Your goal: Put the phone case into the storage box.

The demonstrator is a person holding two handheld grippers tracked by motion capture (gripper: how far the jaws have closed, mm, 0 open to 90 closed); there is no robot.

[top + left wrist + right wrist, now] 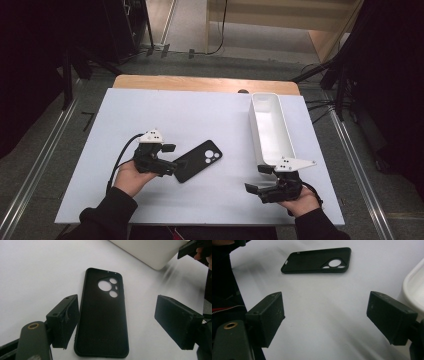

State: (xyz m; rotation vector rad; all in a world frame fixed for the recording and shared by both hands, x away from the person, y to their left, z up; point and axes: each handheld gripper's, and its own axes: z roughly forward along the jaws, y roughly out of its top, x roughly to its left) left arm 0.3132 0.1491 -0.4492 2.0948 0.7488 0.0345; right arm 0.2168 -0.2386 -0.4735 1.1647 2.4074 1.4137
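A black phone case (pixel 198 160) lies flat on the white table top (pixel 200 120), open side up, its camera cut-outs toward the far right. My left gripper (pixel 172 157) stands open at the case's near left end. In the left gripper view the case (pixel 102 315) lies between the jaws, closer to the left one, and nothing is clamped. My right gripper (pixel 257 180) is open near the table's front right, apart from the case. In the right gripper view, the case (pixel 317 260) lies farther off beyond my right gripper (pixel 325 315).
A long white tray (pixel 271 127) stands along the right side of the table, its near end just beyond my right gripper; its rim (pixel 412 285) shows in the right gripper view. Bare wood (pixel 200 82) edges the table's far side. Dark stands and cables surround the table.
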